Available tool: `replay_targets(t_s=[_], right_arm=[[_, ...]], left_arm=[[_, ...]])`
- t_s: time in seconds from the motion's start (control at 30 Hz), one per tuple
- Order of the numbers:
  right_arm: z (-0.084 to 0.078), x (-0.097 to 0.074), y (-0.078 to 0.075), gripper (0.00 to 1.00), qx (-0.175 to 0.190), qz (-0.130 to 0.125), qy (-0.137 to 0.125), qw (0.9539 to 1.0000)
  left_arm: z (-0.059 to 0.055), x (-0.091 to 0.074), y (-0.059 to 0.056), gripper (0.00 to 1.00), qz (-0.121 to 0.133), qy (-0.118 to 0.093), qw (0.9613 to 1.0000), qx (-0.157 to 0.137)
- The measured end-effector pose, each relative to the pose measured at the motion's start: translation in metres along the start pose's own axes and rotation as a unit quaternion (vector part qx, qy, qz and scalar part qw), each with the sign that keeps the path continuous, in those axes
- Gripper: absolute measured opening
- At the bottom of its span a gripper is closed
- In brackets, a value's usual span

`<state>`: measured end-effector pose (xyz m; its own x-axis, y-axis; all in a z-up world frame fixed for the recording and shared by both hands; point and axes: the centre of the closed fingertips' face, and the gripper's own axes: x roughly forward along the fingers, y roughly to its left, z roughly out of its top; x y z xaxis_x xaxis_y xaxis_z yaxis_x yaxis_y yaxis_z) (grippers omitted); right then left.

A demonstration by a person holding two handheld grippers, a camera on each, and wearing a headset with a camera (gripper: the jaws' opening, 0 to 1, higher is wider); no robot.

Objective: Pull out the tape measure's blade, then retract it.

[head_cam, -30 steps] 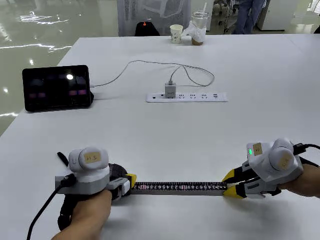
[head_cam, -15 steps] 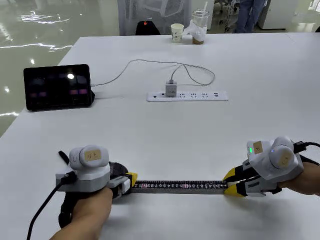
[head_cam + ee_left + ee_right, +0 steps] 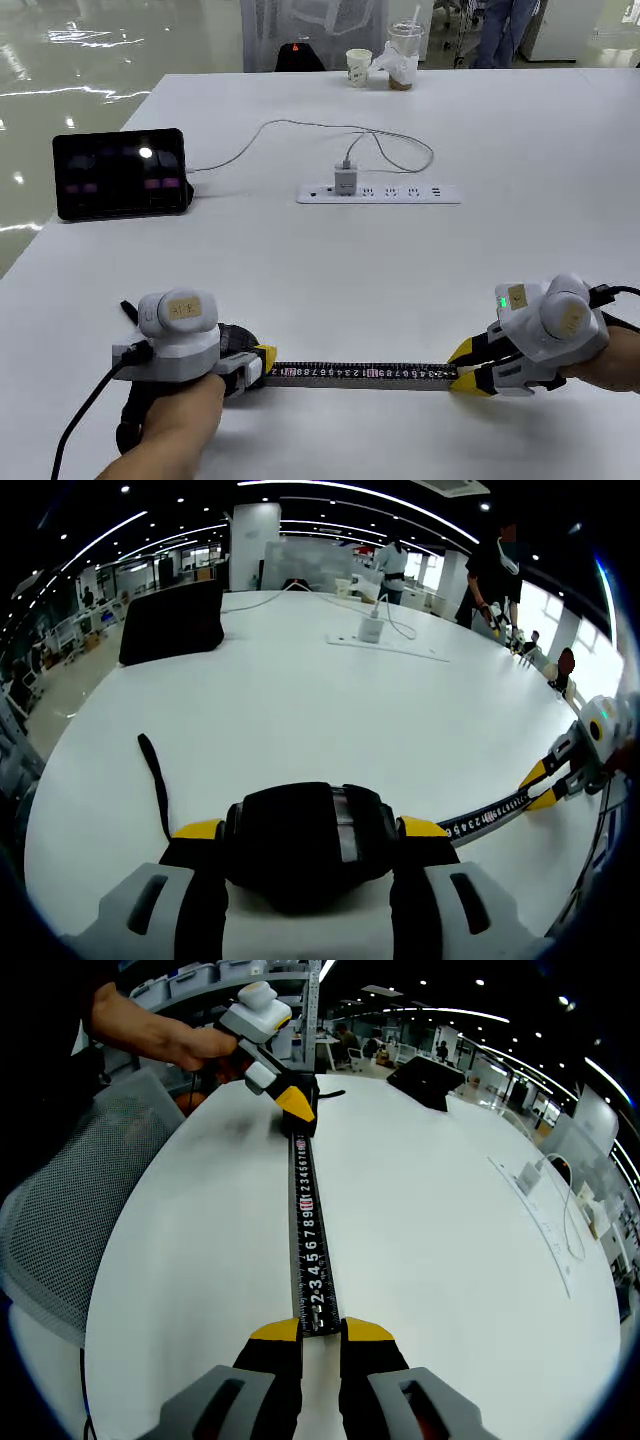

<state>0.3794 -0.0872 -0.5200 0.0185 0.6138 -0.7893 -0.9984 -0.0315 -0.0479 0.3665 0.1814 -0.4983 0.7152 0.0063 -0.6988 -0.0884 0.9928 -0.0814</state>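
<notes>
Fingers (image 3: 197, 830) of left gripper (image 3: 312, 832) clamp the case (image 3: 300, 875), clearest in its view; right gripper (image 3: 320, 1330) pinches blade (image 3: 308, 1230)

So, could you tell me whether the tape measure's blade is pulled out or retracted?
Pulled out: the blade spans the table from the case held in the left tongs to the right tongs gripping its tip.

On the bench (image 3: 330, 270), the tape measure case (image 3: 300, 845) sits near left, clamped in the left tongs (image 3: 258, 362). The blade (image 3: 360, 374) runs right to the right tongs (image 3: 462, 367), which clamp its end. Behind the blade lies the power strip (image 3: 380, 193). The tablet (image 3: 120, 172) stands rear left, and two cups (image 3: 358, 67) stand at the far edge.
</notes>
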Motion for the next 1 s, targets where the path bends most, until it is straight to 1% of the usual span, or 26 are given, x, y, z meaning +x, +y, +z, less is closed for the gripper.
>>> replay_targets(t_s=[0.37,1.0], right_arm=[[0.0,0.0,0.0,0.1,-0.001,0.0,0.0,1.0],[0.012,0.008,0.0,0.1,-0.004,0.004,-0.006,1.0]], left_arm=[[-0.001,0.001,0.0,0.61,-0.001,0.001,1.0,-0.003],[0.001,0.001,0.001,0.61,-0.004,0.002,1.0,-0.005]])
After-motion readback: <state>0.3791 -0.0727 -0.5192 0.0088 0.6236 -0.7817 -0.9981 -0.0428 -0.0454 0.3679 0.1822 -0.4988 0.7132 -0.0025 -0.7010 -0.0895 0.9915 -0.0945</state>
